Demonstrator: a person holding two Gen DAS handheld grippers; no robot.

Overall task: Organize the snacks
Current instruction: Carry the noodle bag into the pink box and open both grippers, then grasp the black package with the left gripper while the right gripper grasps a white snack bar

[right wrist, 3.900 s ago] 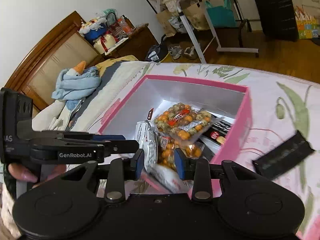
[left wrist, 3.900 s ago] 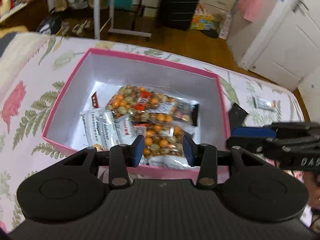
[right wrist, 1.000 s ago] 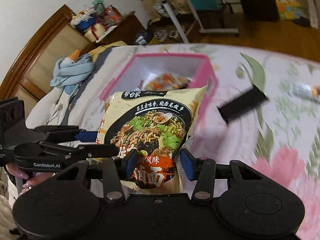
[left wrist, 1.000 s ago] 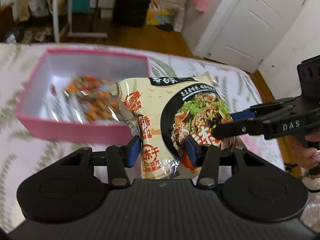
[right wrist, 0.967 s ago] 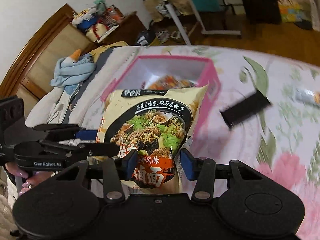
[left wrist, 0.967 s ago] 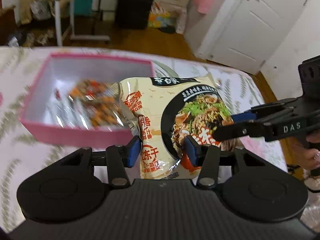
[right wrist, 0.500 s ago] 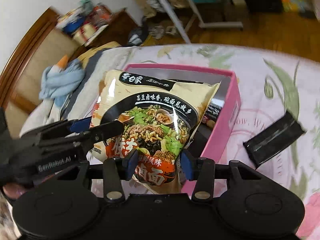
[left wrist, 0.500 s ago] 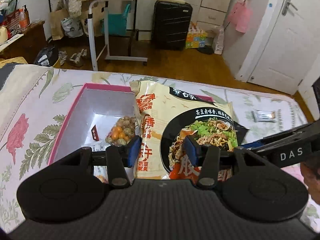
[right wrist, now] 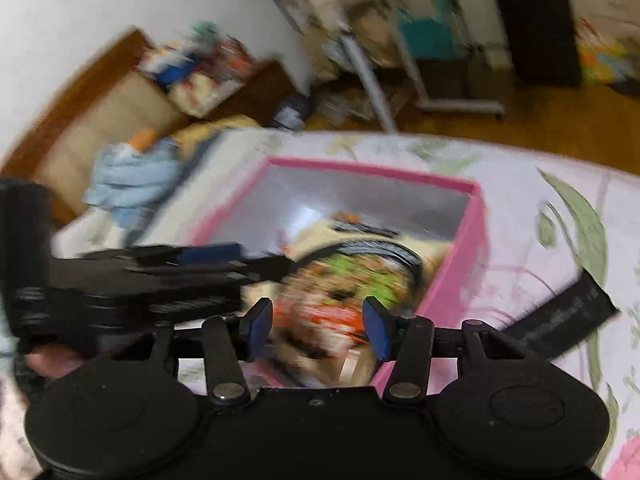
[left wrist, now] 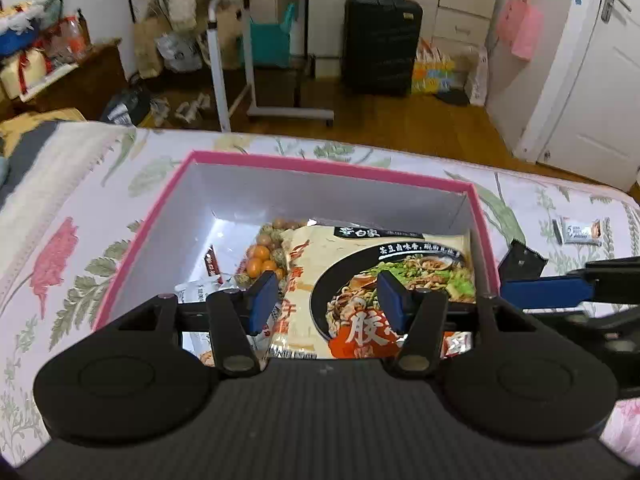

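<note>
A pink box [left wrist: 328, 168] with white inner walls sits on the flowered bedspread. A beige instant-noodle bag [left wrist: 384, 272] lies inside it on top of a bag of orange and green nuts [left wrist: 264, 256] and white snack packets [left wrist: 196, 292]. My left gripper [left wrist: 326, 300] is open just above the box's near edge, over the noodle bag. My right gripper [right wrist: 316, 324] is open over the noodle bag [right wrist: 344, 280] at the near right corner of the box [right wrist: 472, 220]; that view is blurred by motion. Each gripper shows at the side of the other's view.
A black flat packet [left wrist: 522, 258] lies on the bedspread right of the box, also in the right wrist view [right wrist: 568, 312]. A small wrapped bar [left wrist: 578, 231] lies further right. A rolling table [left wrist: 288, 40], a black suitcase [left wrist: 382, 44] and a white door [left wrist: 592, 80] stand beyond the bed.
The noodle bag, held up by both grippers a second ago, has gone down into the pink box. Both grippers have opened and let it go. The right gripper is moving.
</note>
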